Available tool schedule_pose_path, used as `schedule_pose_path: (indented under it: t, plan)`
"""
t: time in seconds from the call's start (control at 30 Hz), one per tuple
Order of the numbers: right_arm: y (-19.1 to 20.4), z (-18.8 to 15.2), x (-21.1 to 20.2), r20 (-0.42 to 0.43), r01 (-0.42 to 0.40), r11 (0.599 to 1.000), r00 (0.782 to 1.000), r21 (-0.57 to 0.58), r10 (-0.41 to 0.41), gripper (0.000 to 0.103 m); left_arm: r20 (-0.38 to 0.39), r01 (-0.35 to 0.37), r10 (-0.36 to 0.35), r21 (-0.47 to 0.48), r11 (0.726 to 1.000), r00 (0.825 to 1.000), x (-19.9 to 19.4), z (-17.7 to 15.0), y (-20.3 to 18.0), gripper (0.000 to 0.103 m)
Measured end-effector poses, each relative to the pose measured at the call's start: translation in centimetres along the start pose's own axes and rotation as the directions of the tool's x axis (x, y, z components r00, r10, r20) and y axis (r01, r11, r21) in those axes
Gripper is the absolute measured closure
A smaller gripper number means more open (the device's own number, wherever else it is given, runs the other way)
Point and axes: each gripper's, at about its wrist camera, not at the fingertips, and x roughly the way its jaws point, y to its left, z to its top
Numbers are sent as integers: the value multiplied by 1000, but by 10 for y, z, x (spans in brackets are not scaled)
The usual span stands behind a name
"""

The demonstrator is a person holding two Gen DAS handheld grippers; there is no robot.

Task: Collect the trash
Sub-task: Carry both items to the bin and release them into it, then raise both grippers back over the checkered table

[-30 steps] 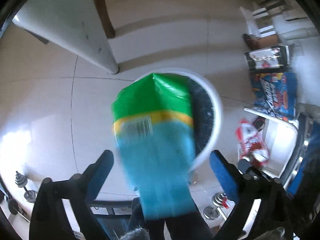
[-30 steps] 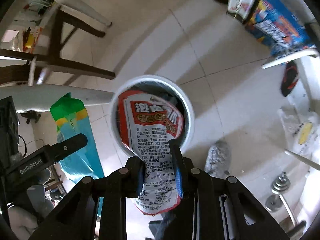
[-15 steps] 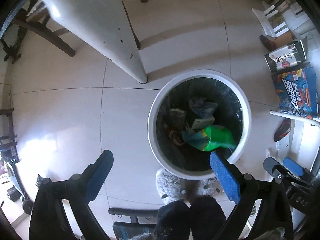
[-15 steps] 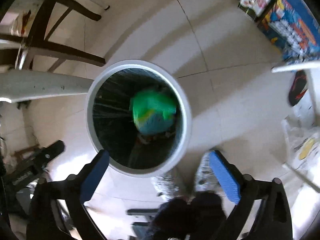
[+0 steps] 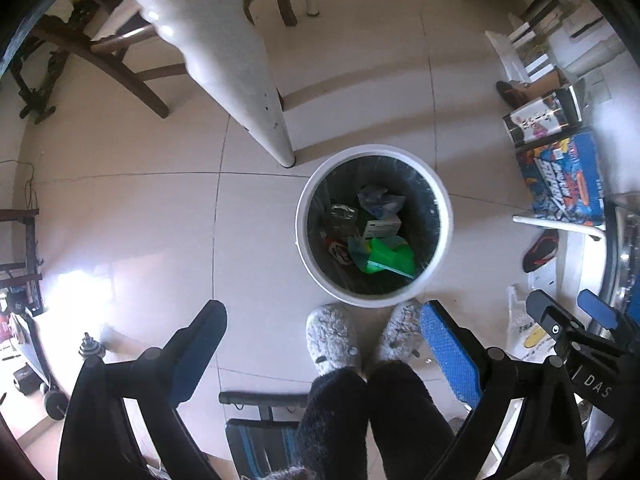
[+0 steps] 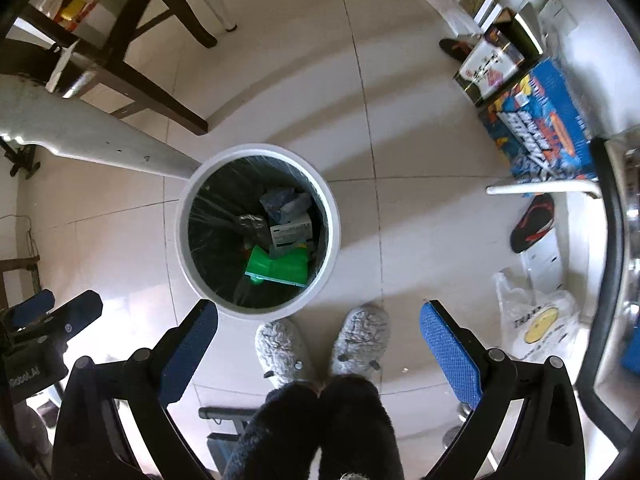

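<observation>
A white round trash bin (image 5: 442, 216) with a dark liner stands on the tiled floor; it also shows in the right wrist view (image 6: 186, 236). Inside lie a green and teal packet (image 5: 386, 258) (image 6: 278, 268), a white box (image 6: 290, 234), crumpled wrappers (image 5: 378, 200) and a red-printed wrapper (image 5: 338, 248). My left gripper (image 5: 324, 350) is open and empty, held high above the floor, nearer me than the bin. My right gripper (image 6: 320, 346) is open and empty, also high, with the bin ahead to its left.
The person's grey slippers (image 5: 332, 338) stand just before the bin. A white table leg (image 5: 256, 100) comes down beside the bin. Colourful boxes (image 6: 532, 120), a shoe (image 6: 532, 222) and a plastic bag (image 6: 536, 320) lie to the right. Wooden chair legs (image 6: 152, 88) stand at the back left.
Both grippers opened and dropped their packets into the bin: green and teal from the left, red-printed from the right. Both have since risen away from the bin.
</observation>
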Motion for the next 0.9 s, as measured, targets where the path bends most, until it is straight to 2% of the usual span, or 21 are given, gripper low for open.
schedule_pose_path:
  t: [0.23,0.57,0.77,0.9]
  plan:
    - [3,-11,-83,36,7,1000,999,-23,-6,1,23,28,-28,4,1000,999,-65,-18,-6,4]
    - [10,-39,-203,81,-30,999,996,-17,31,1,68,45,-49,53,998,996,-166,-47,-11,4]
    - [16,-51,-274,107,-55,998,993,-18,57,1,104,74,-79,46,996,991,-216,-50,-9,4]
    - [21,-51,-321,133,-87,996,987,-10,88,1,156,64,-71,52,997,985,-254,-46,-7,4]
